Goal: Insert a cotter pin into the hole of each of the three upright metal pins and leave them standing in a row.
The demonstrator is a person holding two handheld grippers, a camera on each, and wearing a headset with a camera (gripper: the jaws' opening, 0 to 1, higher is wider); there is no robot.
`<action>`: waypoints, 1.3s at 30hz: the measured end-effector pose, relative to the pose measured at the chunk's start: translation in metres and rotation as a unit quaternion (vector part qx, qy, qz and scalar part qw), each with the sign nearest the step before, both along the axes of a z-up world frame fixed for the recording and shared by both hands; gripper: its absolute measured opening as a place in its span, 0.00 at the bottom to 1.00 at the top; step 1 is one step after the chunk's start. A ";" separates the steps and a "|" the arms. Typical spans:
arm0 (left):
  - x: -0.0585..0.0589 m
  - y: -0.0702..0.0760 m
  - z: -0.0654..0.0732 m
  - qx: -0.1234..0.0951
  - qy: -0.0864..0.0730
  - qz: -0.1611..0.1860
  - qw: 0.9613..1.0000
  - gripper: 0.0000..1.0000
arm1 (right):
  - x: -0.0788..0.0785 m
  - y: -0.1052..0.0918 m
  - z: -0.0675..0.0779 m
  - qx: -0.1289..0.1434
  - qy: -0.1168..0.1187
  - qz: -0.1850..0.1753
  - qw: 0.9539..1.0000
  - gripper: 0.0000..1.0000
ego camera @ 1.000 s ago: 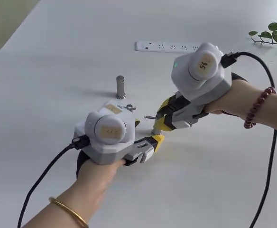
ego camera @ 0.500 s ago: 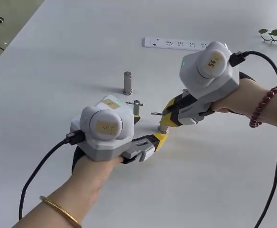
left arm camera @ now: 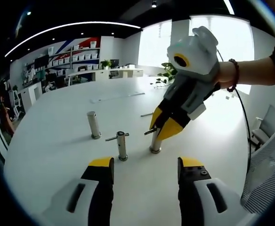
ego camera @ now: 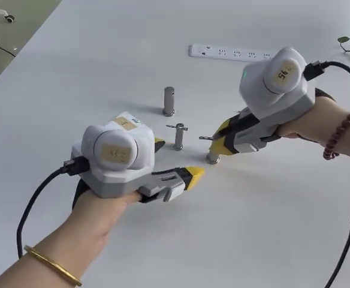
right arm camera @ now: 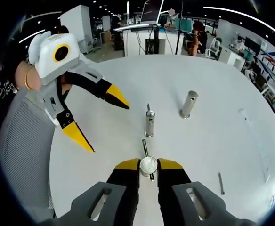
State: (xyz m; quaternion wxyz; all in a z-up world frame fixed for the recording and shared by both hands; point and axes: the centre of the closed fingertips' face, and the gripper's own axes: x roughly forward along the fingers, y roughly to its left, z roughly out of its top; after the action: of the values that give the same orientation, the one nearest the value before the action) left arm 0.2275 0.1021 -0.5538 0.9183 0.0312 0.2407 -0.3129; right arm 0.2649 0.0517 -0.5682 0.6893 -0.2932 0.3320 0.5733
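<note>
- Step in hand: pinning the near post. The right gripper has its tongs drawn narrow around the head of the near metal pin, right of centre in the head view.
- A cotter pin juts from that head toward frame left. In the right gripper view it runs on through the head and out between the jaws, so it looks to be in the hole. Whether it is fully seated I cannot tell.
- The left gripper has its tongs wide and holds nothing. It sits lower left in the head view, apart from all three posts.
- The middle metal pin stands upright at frame centre, with a second cotter pin crosswise through its top.
- The far metal pin stands upright above it, and no cotter pin is seen in it.
- A thin rod lies flat on the bench, lower right of the right gripper view. It is probably the spare cotter pin.
- Judgement: two of the three posts are done or nearly done.
- The next move calls for letting go of the near post without tipping it. Then comes a fine pinch on the flat rod, lined up with the far post's hole while the free tongs steady that post.
- Against 1.0 s ago (the camera has shifted too): the left gripper has drawn back from the base of the near post and no longer covers the middle one. The right tongs remain on the head, and the row is unchanged.
</note>
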 end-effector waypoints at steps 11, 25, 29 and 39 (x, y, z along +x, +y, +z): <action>0.000 0.009 0.006 -0.003 -0.012 0.004 1.000 0.60 | 0.014 -0.001 -0.001 -0.004 -0.003 0.012 1.000 0.08; 0.006 0.011 0.014 -0.024 -0.021 0.009 0.999 0.66 | 0.016 -0.003 0.000 -0.012 0.007 0.021 1.000 0.09; 0.006 0.010 0.014 -0.025 -0.021 0.008 0.999 0.67 | 0.014 -0.002 0.000 -0.013 0.007 0.023 1.000 0.09; 0.005 0.010 0.009 -0.022 -0.010 0.008 1.000 0.70 | 0.012 -0.002 0.001 -0.014 0.007 0.003 1.000 0.20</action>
State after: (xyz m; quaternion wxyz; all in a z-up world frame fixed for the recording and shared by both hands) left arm 0.2330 0.1126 -0.5444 0.9234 0.0118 0.2246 -0.3109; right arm 0.2765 0.0498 -0.5668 0.6813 -0.3001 0.3437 0.5724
